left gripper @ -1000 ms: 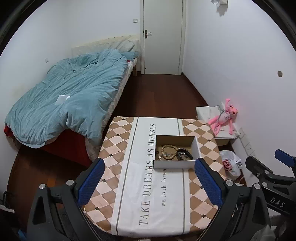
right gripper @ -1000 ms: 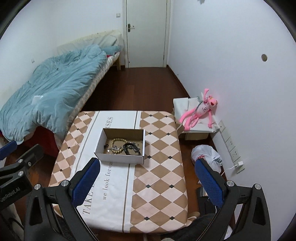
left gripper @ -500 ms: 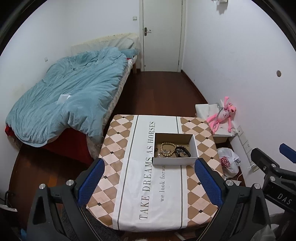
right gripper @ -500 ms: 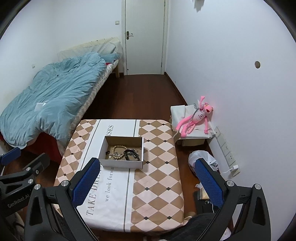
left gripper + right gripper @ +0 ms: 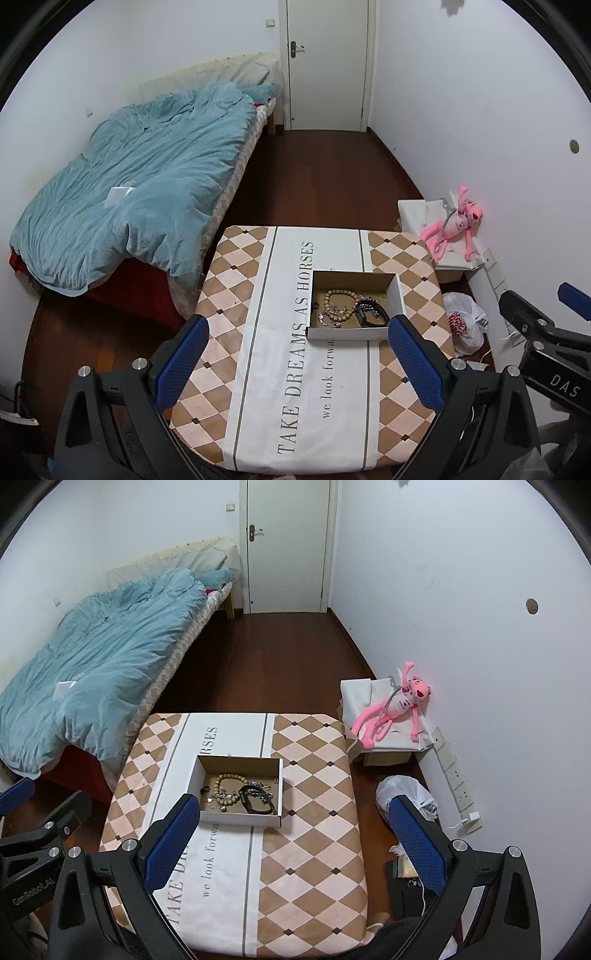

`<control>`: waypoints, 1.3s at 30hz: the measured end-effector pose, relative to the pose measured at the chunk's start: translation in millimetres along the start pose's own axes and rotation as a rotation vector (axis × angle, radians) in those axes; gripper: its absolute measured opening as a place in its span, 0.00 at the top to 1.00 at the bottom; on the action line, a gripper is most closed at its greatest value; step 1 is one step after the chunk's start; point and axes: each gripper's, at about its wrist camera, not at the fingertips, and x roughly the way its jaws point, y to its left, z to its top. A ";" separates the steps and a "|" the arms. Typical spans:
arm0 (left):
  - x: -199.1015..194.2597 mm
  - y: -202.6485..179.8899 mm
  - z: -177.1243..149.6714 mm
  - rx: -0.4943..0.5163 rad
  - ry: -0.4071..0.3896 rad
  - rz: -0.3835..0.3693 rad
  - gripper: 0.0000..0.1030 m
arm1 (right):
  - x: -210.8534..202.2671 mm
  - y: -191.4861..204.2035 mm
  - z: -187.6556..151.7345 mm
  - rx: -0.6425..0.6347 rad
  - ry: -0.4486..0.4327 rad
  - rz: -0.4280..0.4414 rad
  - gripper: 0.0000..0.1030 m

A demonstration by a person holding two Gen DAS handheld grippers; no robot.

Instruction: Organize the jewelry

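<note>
Both grippers stand high above the table, well apart from the work. Left gripper: jaws wide, nothing between the pads. Right gripper: jaws wide, likewise empty. Task items lie in an open cardboard box resting on the white centre band of the tablecloth. Inside, a bead bracelet sits to the left, a dark band to the right, touching or overlapping it, with small metal pieces tangled at the near edge; individual pieces there are too small to separate. Box long axis runs across both views, side to side. In the left view the box lies ahead and right of the gripper's centre line, its near right corner just beside the right pad. In the right view it lies ahead and left of centre, its near left corner beside the left pad. Judgement: neither gripper is clearly nearer; the bracelet favours the left, the band the right. Either needs a forward, downward reach.
</note>
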 end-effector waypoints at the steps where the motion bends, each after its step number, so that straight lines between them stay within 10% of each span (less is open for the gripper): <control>1: 4.0 -0.4 1.9 0.003 0.012 0.002 0.04 | 3.2 0.3 2.0 -0.003 0.008 -0.004 0.00; 39: 55.3 -0.3 -0.7 0.009 0.111 0.028 0.04 | 65.7 10.7 0.6 -0.054 0.165 -0.005 0.00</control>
